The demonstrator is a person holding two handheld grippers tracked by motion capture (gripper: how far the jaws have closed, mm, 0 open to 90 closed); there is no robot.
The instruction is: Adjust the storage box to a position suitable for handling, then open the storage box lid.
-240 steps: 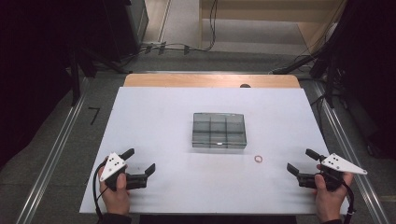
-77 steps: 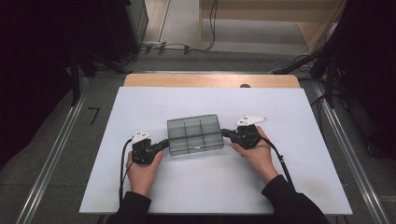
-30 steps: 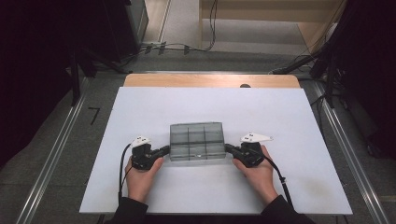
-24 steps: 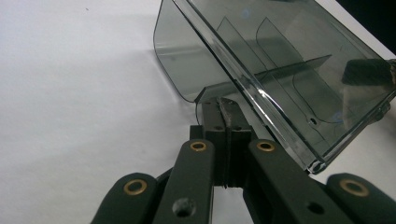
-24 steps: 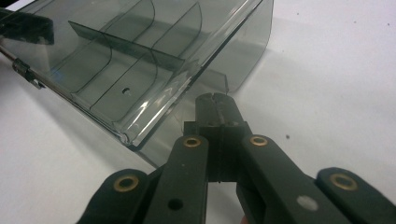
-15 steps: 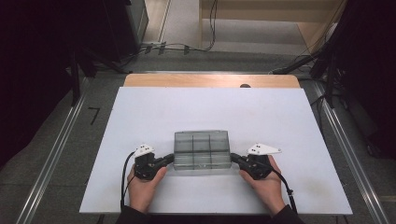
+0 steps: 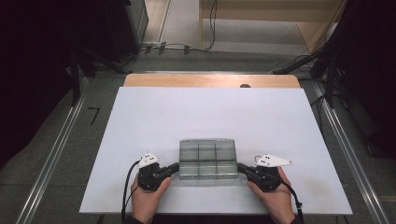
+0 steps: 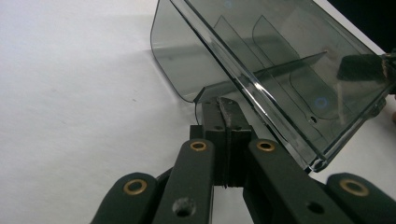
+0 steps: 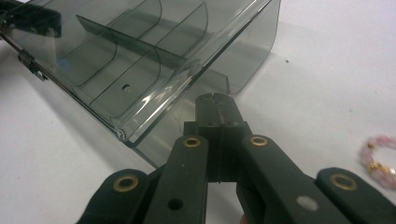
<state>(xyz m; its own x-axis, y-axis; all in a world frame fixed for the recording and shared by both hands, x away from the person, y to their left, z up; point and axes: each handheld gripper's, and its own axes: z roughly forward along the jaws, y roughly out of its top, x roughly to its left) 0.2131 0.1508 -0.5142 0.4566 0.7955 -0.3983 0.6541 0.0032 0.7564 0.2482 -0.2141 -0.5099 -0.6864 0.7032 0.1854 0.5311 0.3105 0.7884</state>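
Item: smoked clear compartment box [image 7: 208, 159], lid closed, lying between both grippers near the table's [image 7: 140, 121] front edge. Left gripper [image 7: 172, 170] and right gripper [image 7: 243, 169] are clenching thin side tabs (a pink bead bracelet [image 9: 379, 158] is lying right of the right gripper). Step: repositioning box. Next: setting down level, releasing evenly.

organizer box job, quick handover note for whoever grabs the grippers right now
Left gripper: shut, jaws pinched on the left side wall of the smoky organizer box.
Right gripper: shut, pinched on its right side wall.
Box: between the two grippers near the table's front edge, lid closed.
Pink bead bracelet: on the table by the right gripper.
Done: box gripped on both sides.
Left: set it down, release.
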